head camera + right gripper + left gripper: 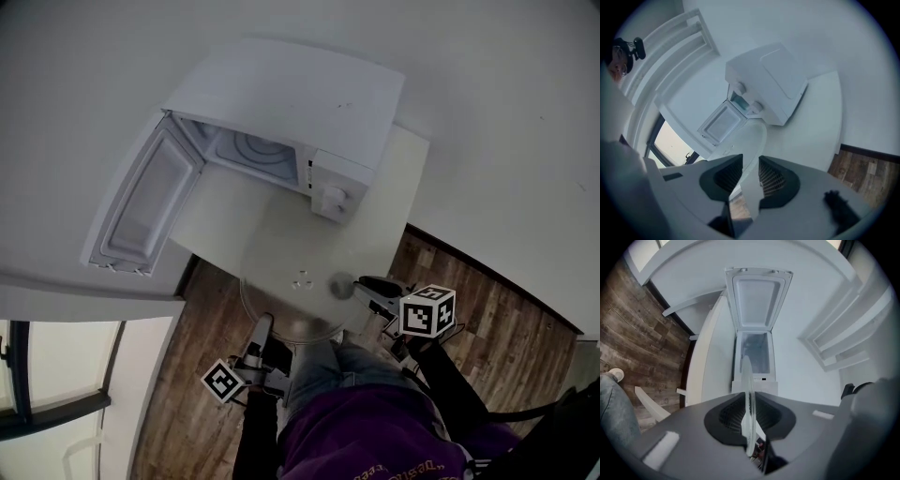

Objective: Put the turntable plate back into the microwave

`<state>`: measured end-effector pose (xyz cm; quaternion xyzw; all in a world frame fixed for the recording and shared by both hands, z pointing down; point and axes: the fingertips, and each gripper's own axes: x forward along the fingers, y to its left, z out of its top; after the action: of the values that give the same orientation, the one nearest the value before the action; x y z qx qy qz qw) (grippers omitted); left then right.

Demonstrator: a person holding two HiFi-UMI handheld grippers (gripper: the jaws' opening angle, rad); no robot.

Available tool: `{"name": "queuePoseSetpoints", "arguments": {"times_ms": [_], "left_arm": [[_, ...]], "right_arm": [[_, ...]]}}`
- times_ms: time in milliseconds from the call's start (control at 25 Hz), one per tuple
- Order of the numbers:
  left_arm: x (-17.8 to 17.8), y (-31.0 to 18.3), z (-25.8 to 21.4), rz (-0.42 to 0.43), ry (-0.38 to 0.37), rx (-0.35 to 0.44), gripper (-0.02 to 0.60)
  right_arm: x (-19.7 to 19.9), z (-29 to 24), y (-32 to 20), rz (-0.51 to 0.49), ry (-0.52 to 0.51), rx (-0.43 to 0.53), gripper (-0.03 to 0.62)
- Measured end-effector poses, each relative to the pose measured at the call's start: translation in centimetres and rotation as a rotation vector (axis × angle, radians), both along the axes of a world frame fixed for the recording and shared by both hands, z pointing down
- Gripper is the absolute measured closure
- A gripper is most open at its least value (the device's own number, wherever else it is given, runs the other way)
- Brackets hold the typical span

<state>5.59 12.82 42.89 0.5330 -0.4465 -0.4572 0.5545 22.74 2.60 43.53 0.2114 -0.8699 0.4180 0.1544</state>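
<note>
Left gripper (264, 322): nearly shut, pads pinching the near-left rim of the glass turntable plate (286, 302).
Right gripper (364, 284): jaws wide apart, right rim of the plate between the pads, a small gap showing beside it.
Plate's place: outside the microwave (309, 103), lying flat just in front of its open mouth, partly over the table and partly out past the table's edge over the floor.
Plate in the left gripper view: seen edge-on, a thin line running up between the pads.
Left gripper pose: pointing about level, straight at the open door (150, 202) and the hollow inside.
Right gripper pose: tipped a little down, reaching in from the right, facing the front corner with the knob (335, 197).
Marker cubes: left cube (223, 382) low by the floor, right cube (427, 312) beside the table's corner.
Person: purple top (375, 436) and grey trousers (323, 370) at the bottom of the head view.
Table (403, 178): white, microwave standing at the back.
Door: swung wide to the left.
Floor (202, 337): dark wood boards.
Window (56, 375): low on the left, dark frame.
Wall (487, 112): plain white.
</note>
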Motion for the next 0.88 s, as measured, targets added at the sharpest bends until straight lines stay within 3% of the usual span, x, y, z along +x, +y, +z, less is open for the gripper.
{"name": "queuePoseSetpoints", "arguments": {"times_ms": [160,360,600,880], "left_arm": [[-2.3,0.7,-1.9,-0.091,-0.005,0.048,0.529],[-4.9,0.7,-3.0,-0.151,-0.018,0.078,0.529],[-8.7,-1.2,-3.6,-0.165,0.041,0.129,0.522],[-15.0,-5.8,-3.1,-0.117,0.039,0.107,0.520]], "right_arm": [[-2.9,-1.7,-0.3,-0.027,-0.049,0.061,0.491],[-5.8,-3.1,-1.2,-0.035,-0.035,0.133,0.488],[-9.1,-4.6,-2.9,-0.001,-0.044,0.183,0.488],[-13.0,-5.4,-4.5,0.105,-0.002,0.226,0.488]]}}
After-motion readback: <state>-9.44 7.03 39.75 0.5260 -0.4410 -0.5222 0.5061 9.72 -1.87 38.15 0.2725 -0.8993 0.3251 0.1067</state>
